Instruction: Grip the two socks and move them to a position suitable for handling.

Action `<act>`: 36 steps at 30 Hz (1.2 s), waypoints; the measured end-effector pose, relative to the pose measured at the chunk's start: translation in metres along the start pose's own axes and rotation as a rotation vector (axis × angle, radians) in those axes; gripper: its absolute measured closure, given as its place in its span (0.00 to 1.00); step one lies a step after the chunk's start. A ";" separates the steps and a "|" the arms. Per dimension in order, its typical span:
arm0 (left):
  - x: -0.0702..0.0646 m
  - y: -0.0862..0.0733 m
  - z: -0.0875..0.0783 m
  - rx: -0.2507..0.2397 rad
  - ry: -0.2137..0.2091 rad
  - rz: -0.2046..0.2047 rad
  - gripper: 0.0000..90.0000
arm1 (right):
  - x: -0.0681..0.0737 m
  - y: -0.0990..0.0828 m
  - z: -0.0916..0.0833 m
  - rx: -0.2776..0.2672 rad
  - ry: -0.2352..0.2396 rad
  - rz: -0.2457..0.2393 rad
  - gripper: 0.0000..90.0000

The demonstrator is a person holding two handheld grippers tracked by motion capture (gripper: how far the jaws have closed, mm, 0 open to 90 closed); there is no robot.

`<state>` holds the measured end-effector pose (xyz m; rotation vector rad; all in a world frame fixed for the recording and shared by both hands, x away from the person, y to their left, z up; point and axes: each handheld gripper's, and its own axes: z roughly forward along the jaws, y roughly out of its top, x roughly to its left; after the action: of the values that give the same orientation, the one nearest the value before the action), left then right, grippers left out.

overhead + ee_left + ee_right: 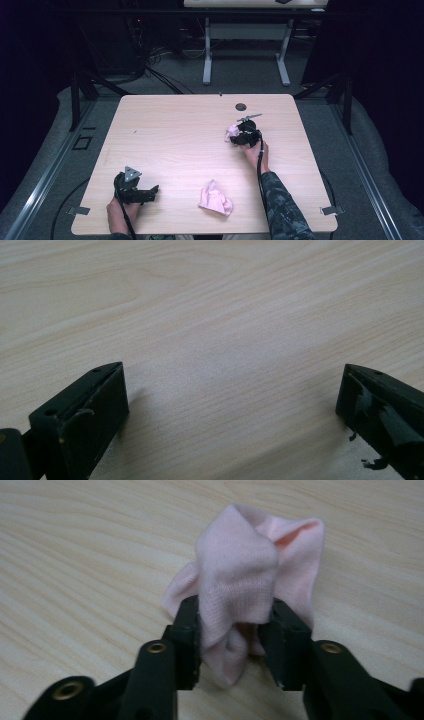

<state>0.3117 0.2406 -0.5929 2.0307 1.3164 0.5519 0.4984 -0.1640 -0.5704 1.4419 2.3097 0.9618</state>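
A small pink cloth (245, 565) is bunched up between the black jaws of my right gripper (234, 625), whose pads press into it from both sides. In the high view this cloth (231, 131) sits at the table's right of centre, just left of my right gripper (240, 136). A second crumpled pink cloth (216, 198) lies loose near the front edge. My left gripper (152, 192) rests at the front left, pointing right. In its own view my left gripper (232, 390) has its jaws spread wide over bare wood.
The light wooden table (175, 130) has a round cable hole (241, 106) near its far edge. Beyond it stand another table's white legs (207, 55) and floor cables (155, 70). Dark frames flank the table on both sides.
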 end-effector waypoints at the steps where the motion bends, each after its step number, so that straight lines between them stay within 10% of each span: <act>1: 0.000 0.000 0.000 0.001 0.000 0.001 0.00 | 0.000 0.000 0.000 0.000 -0.003 -0.009 0.75; 9: 0.000 0.000 0.000 0.001 0.000 0.001 0.00 | 0.001 0.000 -0.006 -0.019 0.017 -0.032 0.90; 27: 0.000 0.000 0.000 0.000 0.000 0.000 0.00 | 0.060 -0.040 -0.111 -0.130 0.193 -0.192 0.91; 36: 0.000 0.000 0.000 0.000 0.000 0.000 0.00 | 0.073 -0.084 -0.096 -0.030 0.199 -0.204 0.89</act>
<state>0.3117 0.2406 -0.5928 2.0302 1.3169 0.5519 0.3535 -0.1632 -0.5438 1.1167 2.5108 1.1166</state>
